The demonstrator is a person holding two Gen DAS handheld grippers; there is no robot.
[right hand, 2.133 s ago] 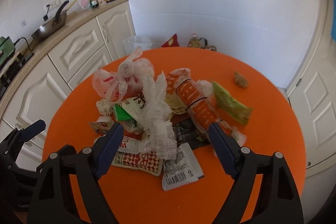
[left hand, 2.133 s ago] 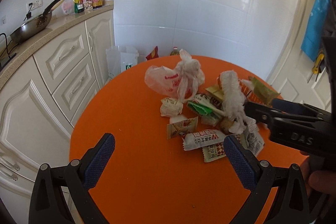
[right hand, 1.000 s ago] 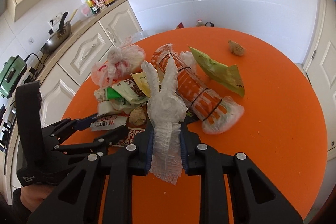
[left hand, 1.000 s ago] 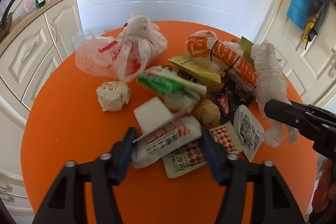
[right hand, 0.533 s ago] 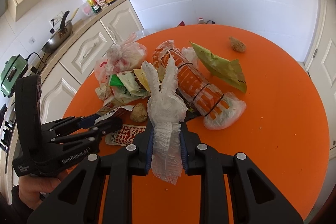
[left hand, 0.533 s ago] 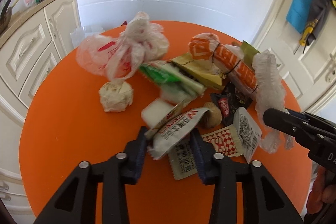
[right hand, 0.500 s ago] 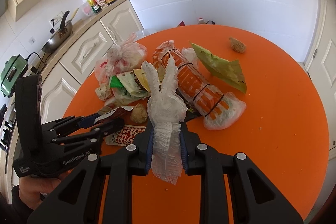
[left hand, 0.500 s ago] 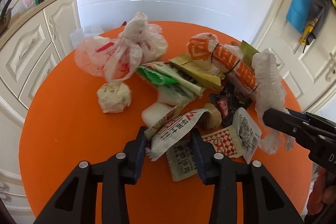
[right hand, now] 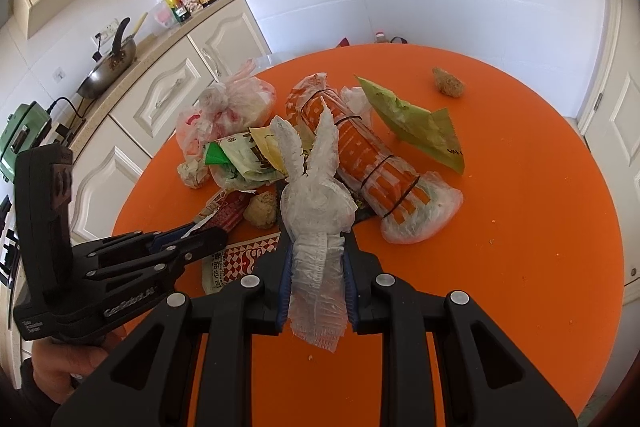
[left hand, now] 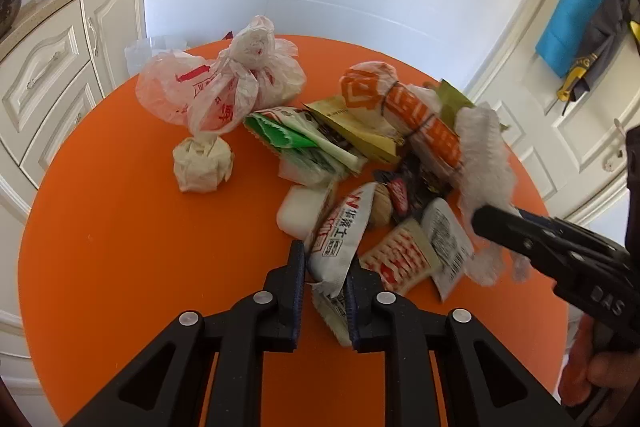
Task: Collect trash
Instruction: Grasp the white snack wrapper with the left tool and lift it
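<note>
A pile of trash lies on the round orange table [left hand: 120,247]. My left gripper [left hand: 324,291] is shut on a white snack wrapper [left hand: 340,231] with red print and holds it just above the table; it also shows in the right wrist view [right hand: 200,231]. My right gripper [right hand: 316,279] is shut on a crumpled clear plastic bag [right hand: 316,203] and holds it raised over the pile. That bag [left hand: 484,163] and the right gripper [left hand: 492,219] also show in the left wrist view. An orange-printed bundle [right hand: 372,167] lies behind it.
A tied white plastic bag [left hand: 224,87], a paper ball [left hand: 202,163], green wrappers [left hand: 296,143], a checked sachet [left hand: 400,255] and a yellow-green packet [right hand: 416,123] lie on the table. A brown lump [right hand: 448,82] sits apart at the back. Kitchen cabinets [right hand: 160,95] stand left.
My left gripper has closed tighter on the white wrapper and lifted it upright off the pile. My right gripper keeps holding the plastic bag in about the same place.
</note>
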